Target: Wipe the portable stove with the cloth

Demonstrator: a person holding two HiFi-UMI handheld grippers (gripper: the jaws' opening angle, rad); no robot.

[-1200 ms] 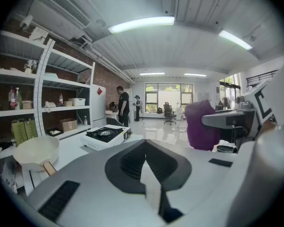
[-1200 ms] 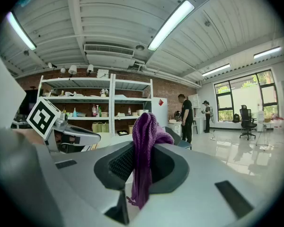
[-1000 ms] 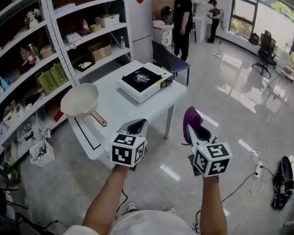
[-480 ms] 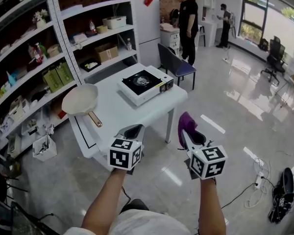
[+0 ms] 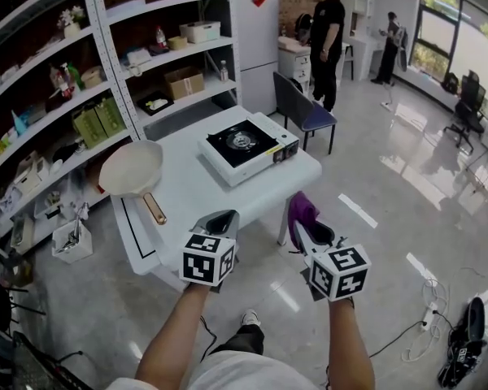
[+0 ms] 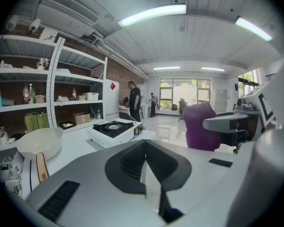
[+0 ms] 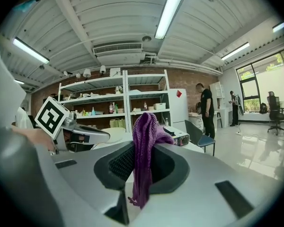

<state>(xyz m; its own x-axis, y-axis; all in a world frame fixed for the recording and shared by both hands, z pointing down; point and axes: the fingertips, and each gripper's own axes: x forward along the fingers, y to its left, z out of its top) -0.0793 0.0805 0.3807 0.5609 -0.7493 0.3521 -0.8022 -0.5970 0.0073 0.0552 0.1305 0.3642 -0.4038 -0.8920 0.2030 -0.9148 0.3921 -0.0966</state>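
A: Where is the cloth (image 7: 143, 145) held?

B: It is pinched in the right claw (image 5: 303, 226), bunched above the jaws; the left claw (image 5: 220, 218) is pressed together on nothing.

A: And the portable stove (image 5: 248, 147)?

B: It is set on the tabletop (image 5: 191, 193), at eleven o'clock from the right claw and well apart; a forward reach is judged to be needed.

White table (image 5: 197, 187): portable stove (image 5: 248, 147), pan (image 5: 132, 171).

Knitted purple cloth (image 7: 144, 145); glossy floor (image 5: 394, 181); wooden pan handle (image 5: 153, 208).
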